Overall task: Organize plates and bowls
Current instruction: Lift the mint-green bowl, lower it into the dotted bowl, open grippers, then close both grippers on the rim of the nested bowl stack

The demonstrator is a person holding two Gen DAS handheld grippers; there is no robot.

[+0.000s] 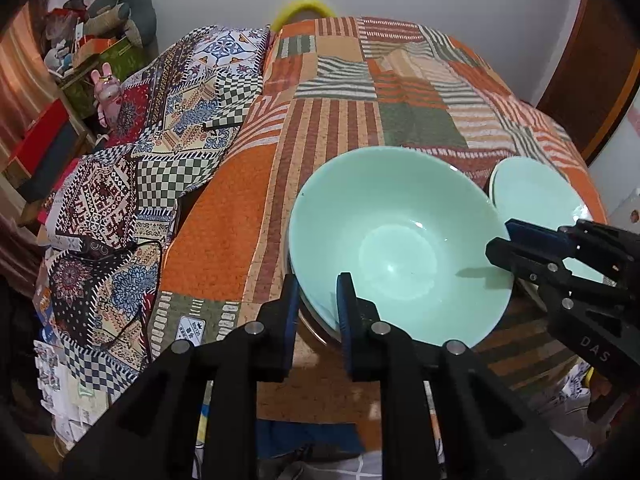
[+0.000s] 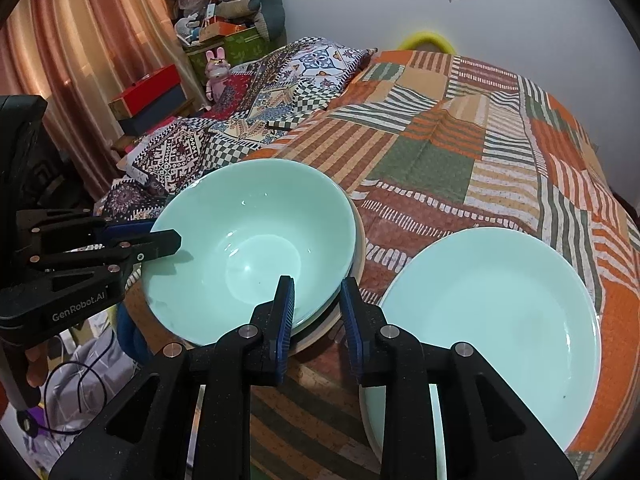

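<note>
Both grippers straddle opposite rims of the green bowl [image 1: 400, 240], one finger inside, one outside the wall. Left gripper [image 1: 318, 300] has the near-left rim between its fingers, right gripper [image 2: 316, 304] the rim on the side facing the plate [image 2: 492, 332]. Each pair stands a bit apart w/ a sliver of gap at the wall, so pads look slack, not biting; I'd say a two-handed set-down just ending, bowl nested on others. The stack sits on the patchwork cloth [image 1: 340, 92], plate just beside the right fingers. Hard to make out: how many bowls lie under, only pale rim edges peek out below the top one; plate's near edge is cut off behind the right gripper, maybe a 2nd plate under it
</note>
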